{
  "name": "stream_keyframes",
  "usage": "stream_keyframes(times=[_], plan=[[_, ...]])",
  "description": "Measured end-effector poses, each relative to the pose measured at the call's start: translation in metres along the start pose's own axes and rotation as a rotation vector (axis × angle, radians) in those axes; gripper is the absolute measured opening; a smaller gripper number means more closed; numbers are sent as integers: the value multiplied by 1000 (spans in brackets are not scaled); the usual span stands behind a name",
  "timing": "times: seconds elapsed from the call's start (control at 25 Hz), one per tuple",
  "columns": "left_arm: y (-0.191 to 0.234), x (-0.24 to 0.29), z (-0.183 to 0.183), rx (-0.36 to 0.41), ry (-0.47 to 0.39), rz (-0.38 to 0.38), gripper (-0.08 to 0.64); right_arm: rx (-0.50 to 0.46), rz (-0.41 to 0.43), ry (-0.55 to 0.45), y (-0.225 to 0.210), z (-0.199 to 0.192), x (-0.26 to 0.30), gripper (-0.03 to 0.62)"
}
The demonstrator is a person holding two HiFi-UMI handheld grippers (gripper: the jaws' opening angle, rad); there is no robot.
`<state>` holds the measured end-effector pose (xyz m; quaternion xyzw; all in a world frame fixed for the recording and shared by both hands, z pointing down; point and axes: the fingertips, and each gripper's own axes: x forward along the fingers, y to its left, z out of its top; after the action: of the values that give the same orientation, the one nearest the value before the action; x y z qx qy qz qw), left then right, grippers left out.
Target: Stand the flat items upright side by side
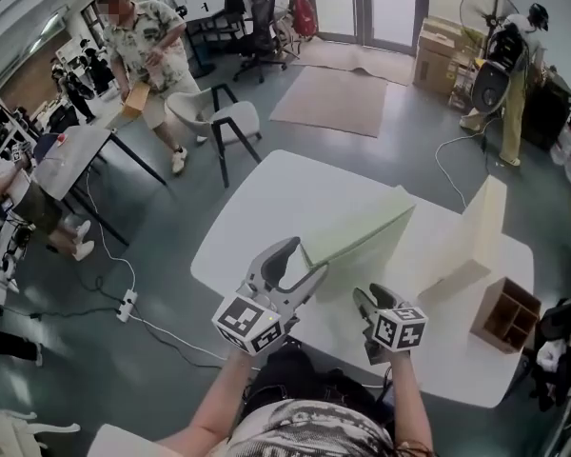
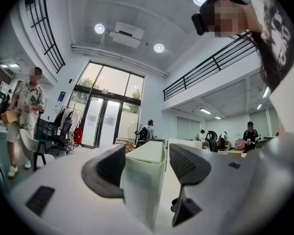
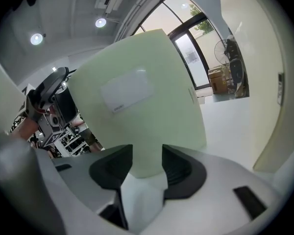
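Observation:
A flat pale green box (image 1: 362,231) leans at a tilt over the white table (image 1: 252,208), its near end raised. My left gripper (image 1: 300,260) holds the box's near left corner. In the left gripper view the box's narrow end (image 2: 144,180) fills the gap between the pads and the gripper (image 2: 146,153) is shut on it. My right gripper (image 1: 369,298) sits low at the box's near side. In the right gripper view its jaws (image 3: 147,153) stand apart, and the box's broad labelled face (image 3: 137,97) looms just beyond them. A cream flat box (image 1: 481,228) stands upright to the right.
A small wooden crate (image 1: 504,314) sits at the table's right corner. On the floor beyond the table are a white chair (image 1: 214,112), a walking person (image 1: 147,46) and a power strip with cable (image 1: 127,305). Another person (image 1: 514,74) stands by a fan at far right.

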<state>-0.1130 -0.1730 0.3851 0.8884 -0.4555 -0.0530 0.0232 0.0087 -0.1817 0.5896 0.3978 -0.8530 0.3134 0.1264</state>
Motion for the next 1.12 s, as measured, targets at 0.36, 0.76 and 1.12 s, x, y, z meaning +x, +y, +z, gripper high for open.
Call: stream_keyframes(times=[0.36, 0.76, 1.12], plan=[[-2, -3, -2, 25, 21, -30, 312, 33, -7, 7, -9, -12, -14, 192], [19, -19, -100, 149, 373, -221, 360, 76, -40, -3, -19, -21, -32, 192], [6, 7, -153, 89, 475, -384, 310, 166, -134, -21, -29, -37, -53, 192]])
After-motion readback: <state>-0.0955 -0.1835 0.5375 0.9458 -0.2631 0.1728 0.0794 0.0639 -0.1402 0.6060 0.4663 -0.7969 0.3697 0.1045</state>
